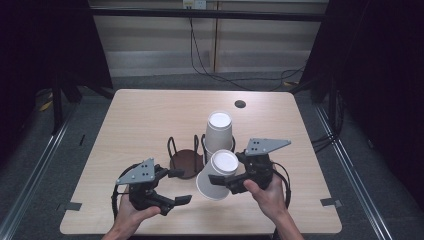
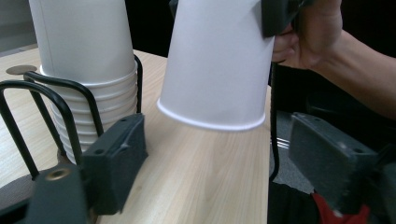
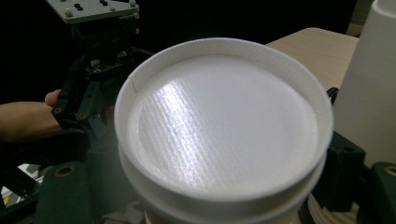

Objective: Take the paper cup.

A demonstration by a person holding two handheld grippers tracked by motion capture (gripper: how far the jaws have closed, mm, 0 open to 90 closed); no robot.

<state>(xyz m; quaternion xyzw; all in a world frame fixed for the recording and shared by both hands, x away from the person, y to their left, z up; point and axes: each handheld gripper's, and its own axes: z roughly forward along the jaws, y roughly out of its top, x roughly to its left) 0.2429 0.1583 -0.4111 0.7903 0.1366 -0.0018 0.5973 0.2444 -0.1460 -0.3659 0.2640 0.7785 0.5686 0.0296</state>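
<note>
The right gripper (image 1: 225, 181) is squeezing an upside-down cup (image 1: 218, 174) to stack it on the cups (image 1: 219, 131) at 12 o'clock, while the left gripper (image 1: 176, 186) is waiting open

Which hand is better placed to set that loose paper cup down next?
Right. The right gripper already clamps the upside-down cup just above the table; the left gripper is open, holding nothing.

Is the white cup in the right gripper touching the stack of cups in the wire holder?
Apart. In the left gripper view, dark background and bare table show between the held cup and the stack of cups in the wire holder.
</note>
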